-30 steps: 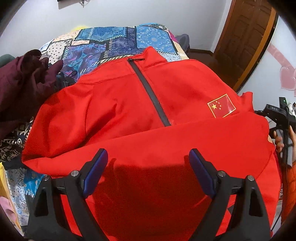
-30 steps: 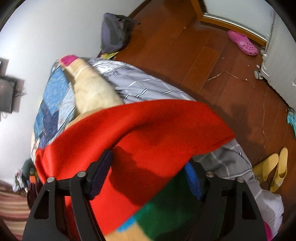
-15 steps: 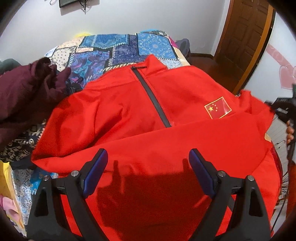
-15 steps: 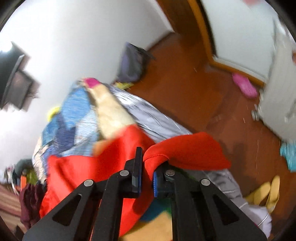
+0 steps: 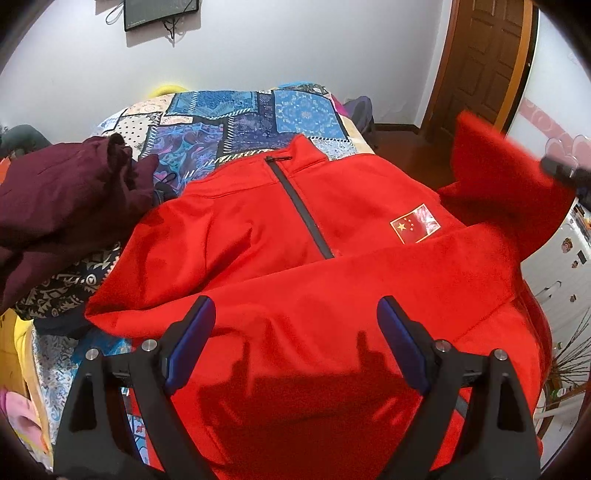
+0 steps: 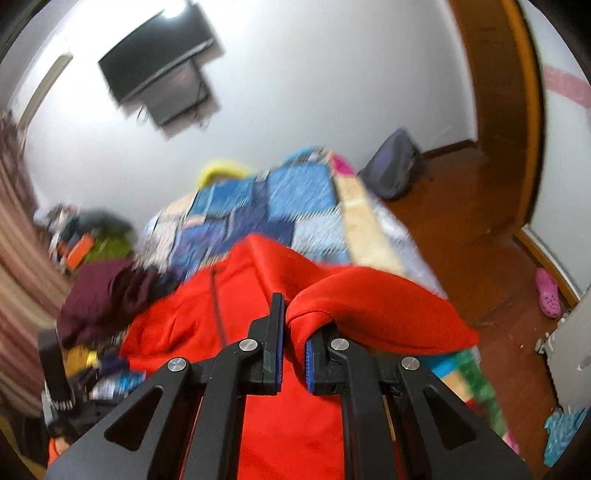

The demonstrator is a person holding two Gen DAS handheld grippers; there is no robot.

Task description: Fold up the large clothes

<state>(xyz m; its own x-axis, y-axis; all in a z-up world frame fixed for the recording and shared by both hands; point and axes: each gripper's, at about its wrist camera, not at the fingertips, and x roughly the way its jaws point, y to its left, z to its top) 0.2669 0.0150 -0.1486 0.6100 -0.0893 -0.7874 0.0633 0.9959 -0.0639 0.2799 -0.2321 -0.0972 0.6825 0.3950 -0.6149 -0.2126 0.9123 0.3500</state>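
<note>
Right gripper (image 6: 294,341) jaws clamped on a raised fold of the red jacket (image 6: 369,306). Rest of jacket lies zipper-up on the patchwork bedspread (image 6: 266,206). Maroon garment (image 6: 99,291) beside it, left. View motion-blurred.

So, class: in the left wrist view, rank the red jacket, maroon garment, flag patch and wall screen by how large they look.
1. red jacket
2. maroon garment
3. wall screen, cut off at the frame's top and farther away, so unsure
4. flag patch
</note>
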